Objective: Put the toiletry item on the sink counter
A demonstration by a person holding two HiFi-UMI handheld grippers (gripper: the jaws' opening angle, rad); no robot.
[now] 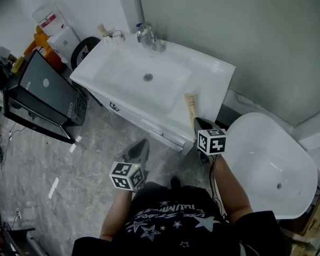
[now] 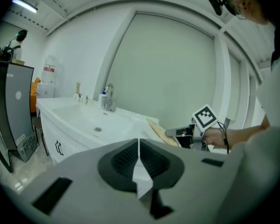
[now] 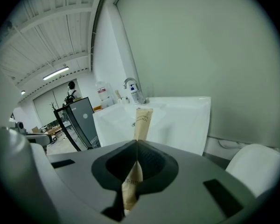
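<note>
Tube at the counter's front right edge
The right tool (image 3: pixel 136 146) is clamped on the tan tube (image 1: pixel 191 108) over the white counter (image 1: pixel 216 71). The left tool (image 2: pixel 139 149) is closed on nothing.

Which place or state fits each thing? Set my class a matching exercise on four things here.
1 beige tube
2 faucet
3 left gripper
4 white tub

A at the sink's back edge
B fingers together
C held by the right gripper
D right of the sink

Pairs: 1-C, 2-A, 3-B, 4-D
</note>
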